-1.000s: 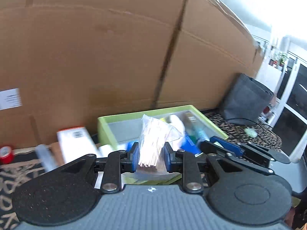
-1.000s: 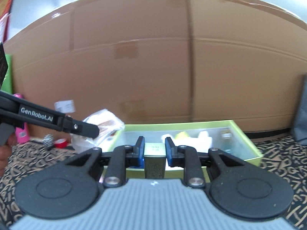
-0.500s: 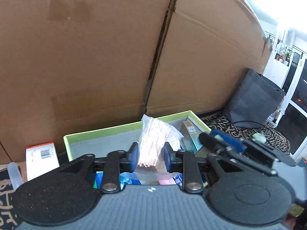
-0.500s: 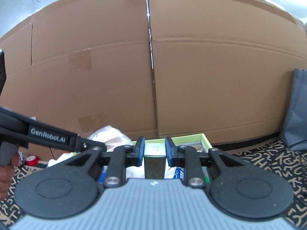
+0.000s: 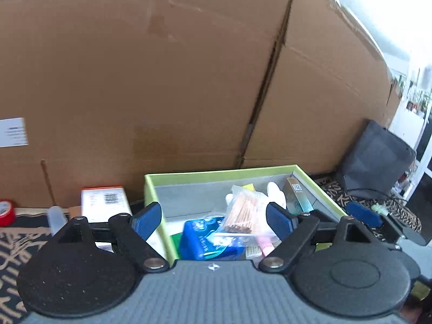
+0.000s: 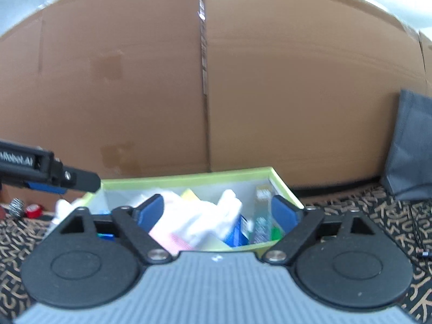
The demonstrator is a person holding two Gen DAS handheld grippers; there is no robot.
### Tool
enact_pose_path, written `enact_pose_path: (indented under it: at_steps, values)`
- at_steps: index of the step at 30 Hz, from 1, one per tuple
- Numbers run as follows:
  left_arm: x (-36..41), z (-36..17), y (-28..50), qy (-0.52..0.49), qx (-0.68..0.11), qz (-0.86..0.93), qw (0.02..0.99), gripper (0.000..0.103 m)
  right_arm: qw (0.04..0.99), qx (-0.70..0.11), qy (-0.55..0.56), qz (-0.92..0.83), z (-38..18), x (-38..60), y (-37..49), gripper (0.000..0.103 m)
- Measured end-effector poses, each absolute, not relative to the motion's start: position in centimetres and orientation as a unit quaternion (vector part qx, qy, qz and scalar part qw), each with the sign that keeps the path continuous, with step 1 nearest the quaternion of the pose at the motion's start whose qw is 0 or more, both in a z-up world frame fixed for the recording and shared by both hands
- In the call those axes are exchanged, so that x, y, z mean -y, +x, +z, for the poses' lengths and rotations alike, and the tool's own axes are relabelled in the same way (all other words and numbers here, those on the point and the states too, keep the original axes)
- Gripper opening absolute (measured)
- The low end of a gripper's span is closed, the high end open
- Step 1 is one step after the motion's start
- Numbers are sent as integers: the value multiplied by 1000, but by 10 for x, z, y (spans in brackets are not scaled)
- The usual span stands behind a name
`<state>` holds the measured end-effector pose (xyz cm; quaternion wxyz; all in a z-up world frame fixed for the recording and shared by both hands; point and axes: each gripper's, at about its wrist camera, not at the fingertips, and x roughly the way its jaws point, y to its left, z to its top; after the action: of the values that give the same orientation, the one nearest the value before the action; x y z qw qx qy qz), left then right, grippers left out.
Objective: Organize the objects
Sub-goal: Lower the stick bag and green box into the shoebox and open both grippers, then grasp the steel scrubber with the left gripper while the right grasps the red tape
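In the left wrist view my left gripper (image 5: 213, 220) hangs over the near end of the lime-green box (image 5: 216, 173), its jaws opening. A clear bag of thin wooden sticks (image 5: 243, 212) lies free between the pads, resting on a blue pack (image 5: 201, 239). In the right wrist view my right gripper (image 6: 216, 213) is also opening over the green box (image 6: 189, 181). A slim teal-and-gold carton (image 6: 262, 216), blurred, stands inside the box just left of the right pad, untouched. The carton (image 5: 297, 195) leans at the box's right wall. The left gripper (image 6: 81, 182) reaches in from the left.
A tall cardboard wall (image 5: 162, 81) stands right behind the box. A white-and-orange carton (image 5: 104, 202) and a red tape roll (image 5: 5, 212) lie left of the box. A grey bag (image 6: 410, 145) sits at the right on the patterned cloth (image 6: 364, 216).
Both grippers went from shut to wide open. The bag of sticks left the left pads and the slim carton left the right pads; both now sit in the green box.
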<state>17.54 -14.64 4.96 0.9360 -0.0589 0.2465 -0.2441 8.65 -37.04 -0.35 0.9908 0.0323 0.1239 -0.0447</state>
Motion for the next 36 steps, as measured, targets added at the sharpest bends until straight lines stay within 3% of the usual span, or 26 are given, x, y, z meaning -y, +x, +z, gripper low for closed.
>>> enact_pose_path:
  at_steps: [3, 13, 20, 27, 28, 29, 31, 36]
  values:
    - [124, 50, 159, -68, -237, -225, 943, 90, 994, -101, 23, -27, 10, 354, 82, 100]
    - [2, 37, 149, -74, -262, -87, 958, 91, 991, -105, -11, 82, 25, 268, 72, 102]
    - [-89, -1, 204, -112, -296, 43, 948, 91, 979, -142, -38, 144, 18, 203, 86, 102]
    - [-113, -23, 258, -127, -325, 49, 936, 89, 965, -182, -60, 181, 3, 150, 104, 101]
    - [-116, -24, 263, -125, -327, 44, 936, 80, 963, -188, -61, 184, 0, 144, 108, 100]
    - [-118, -26, 267, -120, -333, 33, 935, 58, 961, -195, -62, 186, -4, 138, 114, 98]
    - [-126, -31, 276, -104, -359, -2, 927, 31, 957, -210, -66, 189, -12, 128, 127, 94]
    - [-154, -28, 270, -76, -353, -28, 932, 31, 945, -257, -60, 195, -27, 100, 169, 72]
